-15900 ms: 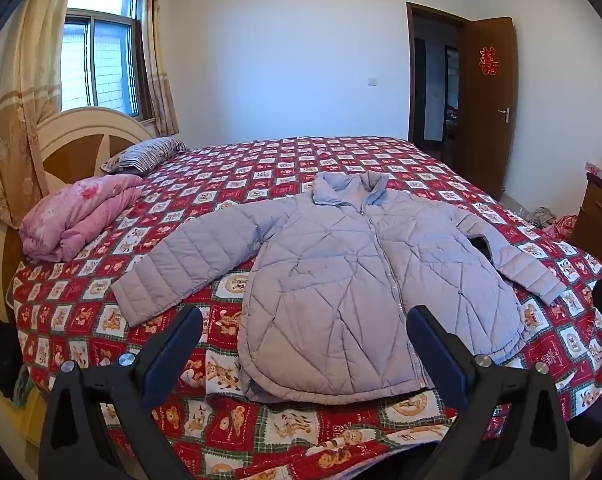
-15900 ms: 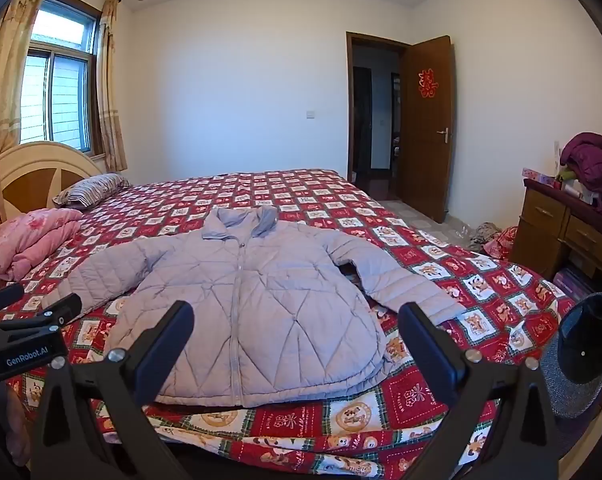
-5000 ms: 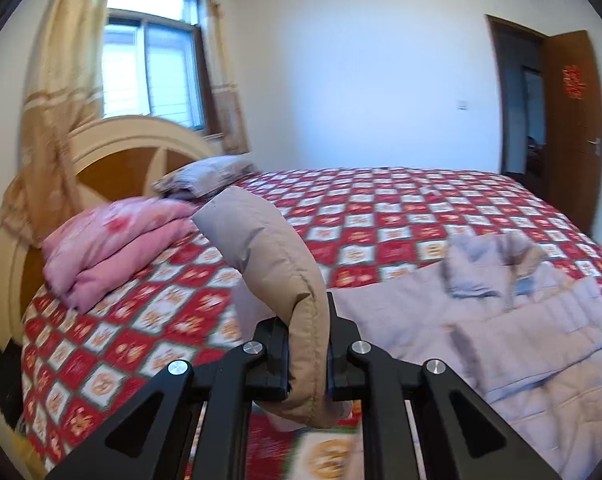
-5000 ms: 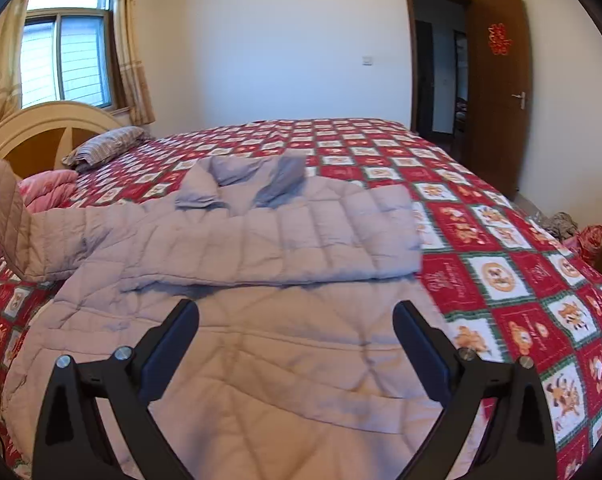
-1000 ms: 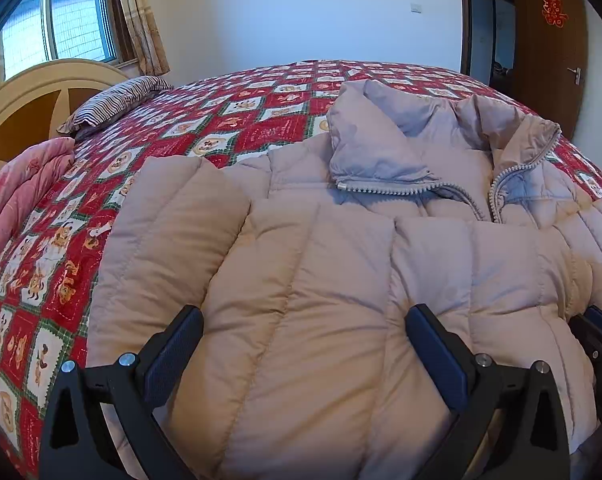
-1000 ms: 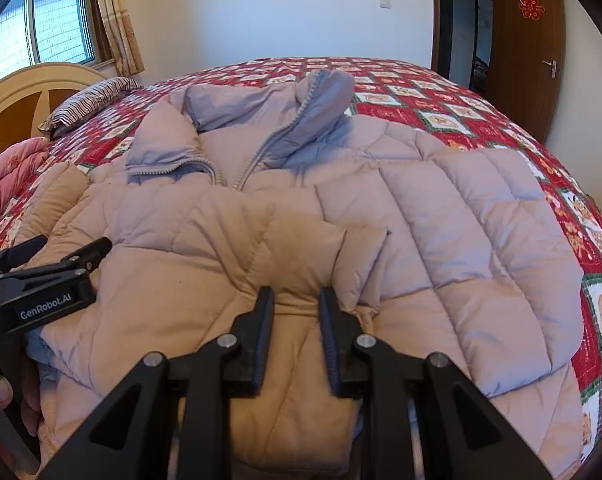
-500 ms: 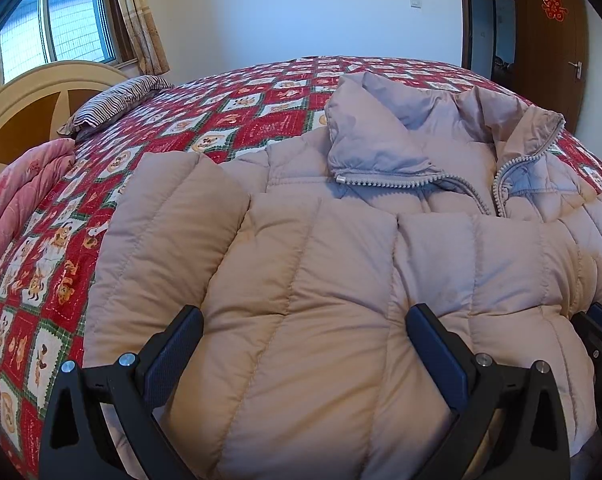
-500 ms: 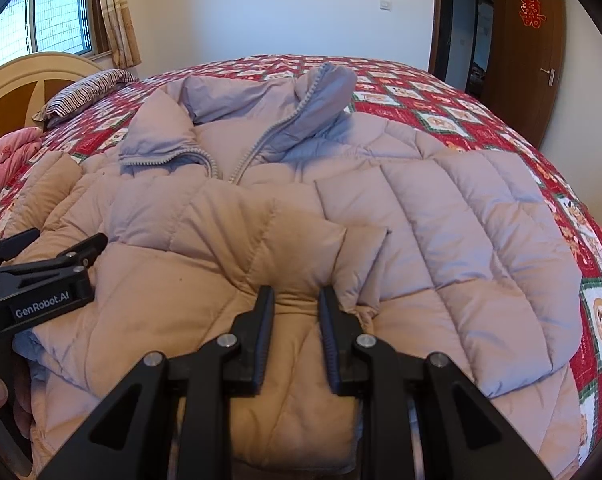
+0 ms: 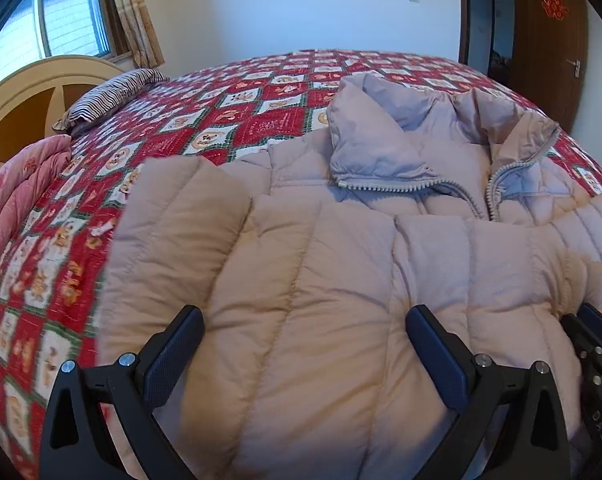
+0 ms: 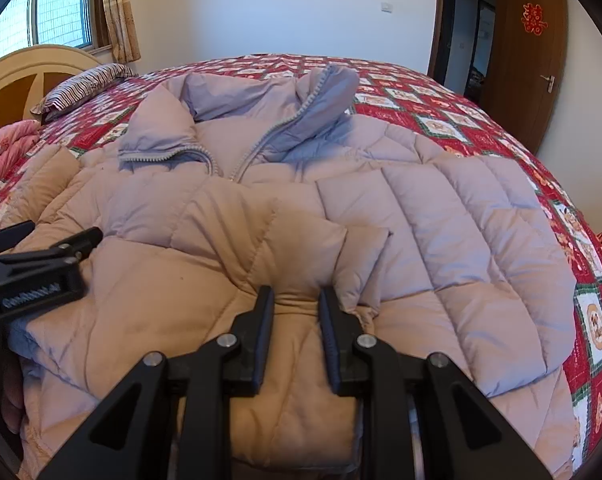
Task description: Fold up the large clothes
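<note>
both wrist views sit low and close over the near edge of the bed (image 9: 261,92), tilted downward across the quilted jacket (image 9: 301,280) toward the far wall and door (image 10: 529,52). the left view looks from nearer the headboard (image 9: 29,92) side. both share the jacket's collar (image 10: 261,120), the striped pillow (image 10: 85,86) and the window (image 9: 61,28).
</note>
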The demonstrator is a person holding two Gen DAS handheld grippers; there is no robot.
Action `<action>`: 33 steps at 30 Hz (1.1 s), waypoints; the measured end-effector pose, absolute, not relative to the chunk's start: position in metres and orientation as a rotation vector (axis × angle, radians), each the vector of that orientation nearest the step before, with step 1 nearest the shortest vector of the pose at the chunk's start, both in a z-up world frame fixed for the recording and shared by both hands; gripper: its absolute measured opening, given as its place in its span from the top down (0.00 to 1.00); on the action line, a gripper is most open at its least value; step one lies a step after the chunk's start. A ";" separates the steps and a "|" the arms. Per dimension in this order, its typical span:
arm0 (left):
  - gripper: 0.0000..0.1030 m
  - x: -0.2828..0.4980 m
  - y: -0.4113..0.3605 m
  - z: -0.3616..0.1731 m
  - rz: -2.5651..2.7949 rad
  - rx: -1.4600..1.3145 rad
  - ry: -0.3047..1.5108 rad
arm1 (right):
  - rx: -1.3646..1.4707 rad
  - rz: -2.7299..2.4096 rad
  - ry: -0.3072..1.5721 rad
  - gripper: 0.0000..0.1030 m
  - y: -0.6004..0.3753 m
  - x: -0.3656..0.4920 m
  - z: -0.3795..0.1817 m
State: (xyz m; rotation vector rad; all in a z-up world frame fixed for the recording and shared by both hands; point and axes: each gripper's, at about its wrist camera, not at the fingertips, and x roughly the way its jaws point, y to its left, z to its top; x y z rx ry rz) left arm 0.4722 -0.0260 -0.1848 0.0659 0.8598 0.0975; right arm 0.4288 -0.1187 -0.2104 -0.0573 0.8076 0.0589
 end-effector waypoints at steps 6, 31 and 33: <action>0.01 0.465 -0.017 -0.118 0.004 0.068 0.716 | -0.005 0.189 0.808 0.22 -0.128 0.424 -0.179; 0.01 0.674 -0.049 -0.139 -0.047 0.052 0.860 | -0.008 0.146 0.820 0.20 -0.177 0.608 -0.117; 0.01 0.683 -0.053 -0.146 -0.051 0.070 0.873 | -0.036 0.161 0.844 0.21 -0.172 0.619 -0.124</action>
